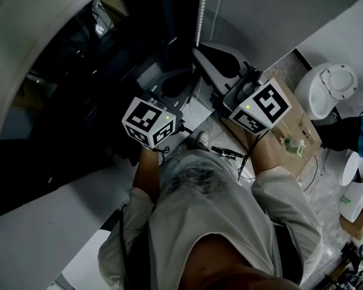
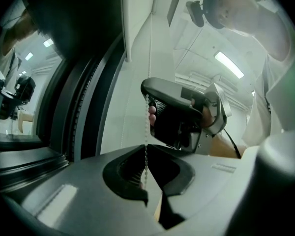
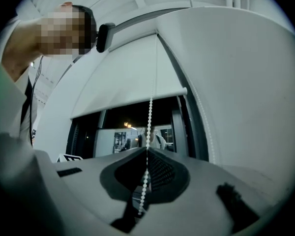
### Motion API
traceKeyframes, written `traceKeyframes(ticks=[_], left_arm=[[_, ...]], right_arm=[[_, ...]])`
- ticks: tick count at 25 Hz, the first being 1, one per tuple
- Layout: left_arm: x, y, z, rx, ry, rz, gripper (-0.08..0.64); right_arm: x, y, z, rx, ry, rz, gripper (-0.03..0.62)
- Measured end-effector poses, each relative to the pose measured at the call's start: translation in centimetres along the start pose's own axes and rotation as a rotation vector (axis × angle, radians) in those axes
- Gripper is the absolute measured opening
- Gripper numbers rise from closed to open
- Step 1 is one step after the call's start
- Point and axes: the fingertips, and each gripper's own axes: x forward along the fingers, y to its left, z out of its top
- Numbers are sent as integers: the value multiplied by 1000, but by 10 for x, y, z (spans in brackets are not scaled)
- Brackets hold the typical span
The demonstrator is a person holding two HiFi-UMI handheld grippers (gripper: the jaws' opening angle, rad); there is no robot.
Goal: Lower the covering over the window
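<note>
A white roller blind (image 3: 128, 77) covers the upper part of a dark window (image 3: 132, 119); its bottom bar (image 3: 132, 101) hangs partway down. A white bead chain (image 3: 150, 117) drops from it. My right gripper (image 3: 147, 149) is shut on this chain, its tips meeting around the beads. Lower on the same chain (image 2: 146, 127), my left gripper (image 2: 146, 145) is also shut on it, with the right gripper's body (image 2: 182, 114) just above. In the head view the chain (image 1: 199, 11) runs down to both grippers, whose marker cubes (image 1: 148, 121) (image 1: 260, 107) show.
The chain's second strand (image 3: 206, 127) hangs beside the white wall (image 3: 246, 82) at the right. A dark window frame (image 2: 73, 117) stands at the left. On the floor are a cardboard box (image 1: 296, 132) and a white round bin (image 1: 327, 89).
</note>
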Motion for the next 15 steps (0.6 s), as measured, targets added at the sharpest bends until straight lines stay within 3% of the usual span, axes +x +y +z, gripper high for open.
traceKeyframes(ticks=[15], left_arm=[[-3, 5, -58, -71, 101, 15, 18]], right_arm=[[-8, 4, -57, 12, 114, -19, 18]])
